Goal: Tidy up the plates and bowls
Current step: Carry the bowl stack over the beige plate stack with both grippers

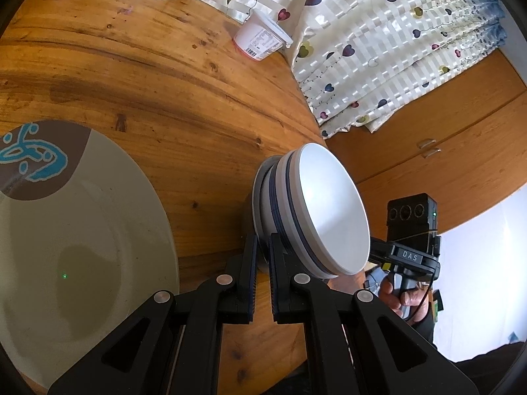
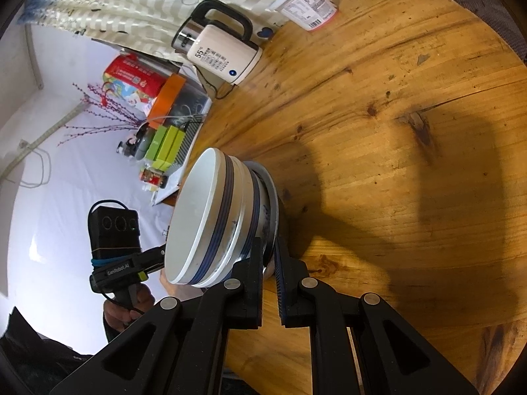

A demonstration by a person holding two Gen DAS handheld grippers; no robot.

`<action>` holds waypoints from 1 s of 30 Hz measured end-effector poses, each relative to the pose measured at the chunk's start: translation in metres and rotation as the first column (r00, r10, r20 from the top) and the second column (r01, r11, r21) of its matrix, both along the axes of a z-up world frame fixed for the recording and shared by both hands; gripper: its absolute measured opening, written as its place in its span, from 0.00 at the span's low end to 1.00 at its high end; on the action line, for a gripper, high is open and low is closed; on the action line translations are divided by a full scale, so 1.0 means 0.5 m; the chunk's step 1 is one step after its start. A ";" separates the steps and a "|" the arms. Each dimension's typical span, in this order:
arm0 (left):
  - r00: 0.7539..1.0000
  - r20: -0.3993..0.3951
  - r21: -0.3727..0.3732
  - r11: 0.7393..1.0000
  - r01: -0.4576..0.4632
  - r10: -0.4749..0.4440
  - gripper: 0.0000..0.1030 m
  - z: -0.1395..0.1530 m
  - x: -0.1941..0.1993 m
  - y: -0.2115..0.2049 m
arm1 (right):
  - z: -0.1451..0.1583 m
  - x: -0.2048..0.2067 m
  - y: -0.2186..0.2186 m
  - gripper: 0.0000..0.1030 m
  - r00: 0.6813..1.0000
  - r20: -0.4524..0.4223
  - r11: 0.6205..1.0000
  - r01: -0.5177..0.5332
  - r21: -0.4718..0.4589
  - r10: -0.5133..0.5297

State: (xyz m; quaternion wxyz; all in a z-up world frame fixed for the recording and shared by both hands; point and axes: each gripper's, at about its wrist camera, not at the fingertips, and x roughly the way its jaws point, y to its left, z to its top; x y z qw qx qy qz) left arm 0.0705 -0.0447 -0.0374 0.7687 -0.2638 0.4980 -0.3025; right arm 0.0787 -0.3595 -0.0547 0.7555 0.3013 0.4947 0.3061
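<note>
While both grippers are pinching opposite sides of the bowl stack (image 1: 309, 210), I'm reading it as sitting at the wooden table's (image 1: 148, 75) near edge, btwn the tools. L gripper (image 1: 263, 253) is clamped on the lowest rim; R gripper (image 2: 269, 256) is clamped likewise on the far side. Stack axis is running upright, w/ neither hand nearer. Big plate (image 1: 82, 230) is lying just left of L gripper, so I'm judging any carry goes that way.
</note>
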 end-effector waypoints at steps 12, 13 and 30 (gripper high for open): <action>0.999 0.025 0.006 1.000 -0.025 0.025 0.05 0.018 -0.011 0.027 | 0.031 0.008 0.032 0.08 1.000 0.015 1.000 -0.021 -0.008 0.022; 0.999 0.028 0.007 1.000 -0.027 0.027 0.05 0.021 -0.012 0.029 | 0.035 0.009 0.036 0.08 1.000 0.017 1.000 -0.024 -0.009 0.024; 0.990 0.077 0.026 0.992 -0.122 0.120 0.05 0.067 -0.050 0.123 | 0.078 0.038 0.139 0.08 0.991 0.050 0.993 -0.120 -0.015 0.120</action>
